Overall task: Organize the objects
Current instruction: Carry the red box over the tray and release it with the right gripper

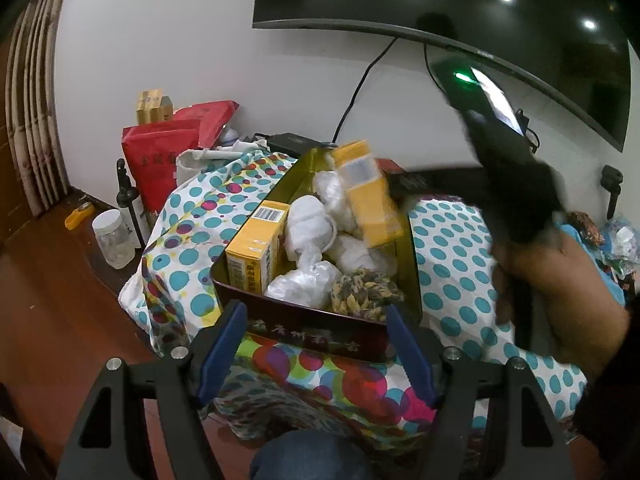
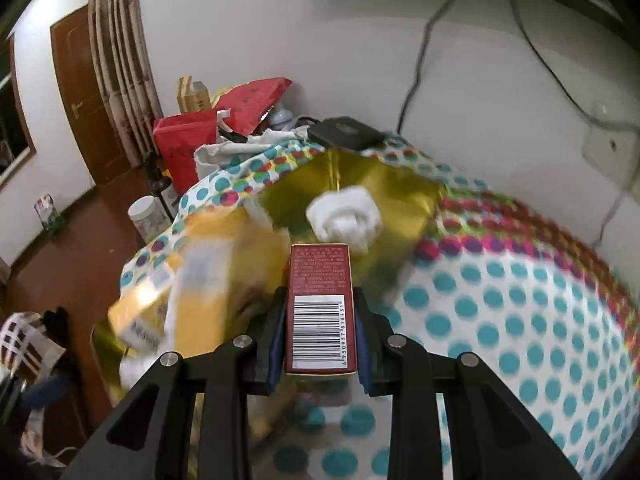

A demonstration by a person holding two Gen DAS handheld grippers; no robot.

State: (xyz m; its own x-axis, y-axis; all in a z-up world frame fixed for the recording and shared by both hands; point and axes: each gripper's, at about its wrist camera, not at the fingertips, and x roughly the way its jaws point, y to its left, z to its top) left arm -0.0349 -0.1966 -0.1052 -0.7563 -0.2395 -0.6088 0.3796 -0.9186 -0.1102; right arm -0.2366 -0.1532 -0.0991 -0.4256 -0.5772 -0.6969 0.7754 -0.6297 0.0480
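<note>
Landmark: the gold-lined tin (image 1: 308, 316), resting on a polka-dot cloth (image 1: 452, 248). Right gripper (image 2: 320, 344), clenched on a red box (image 2: 320, 312) with its barcode face up, held above the cloth just beside the tin. Left gripper (image 1: 316, 344), released, its blue pads either side of the tin's near wall; whether they touch it cannot be told. Inside the tin: a yellow box (image 1: 256, 248) standing at the left wall, white wrapped bundles (image 1: 312, 224), a dark floral pouch (image 1: 366, 292). A second yellow box (image 1: 368, 196), blurred, tilts above the tin's far corner.
</note>
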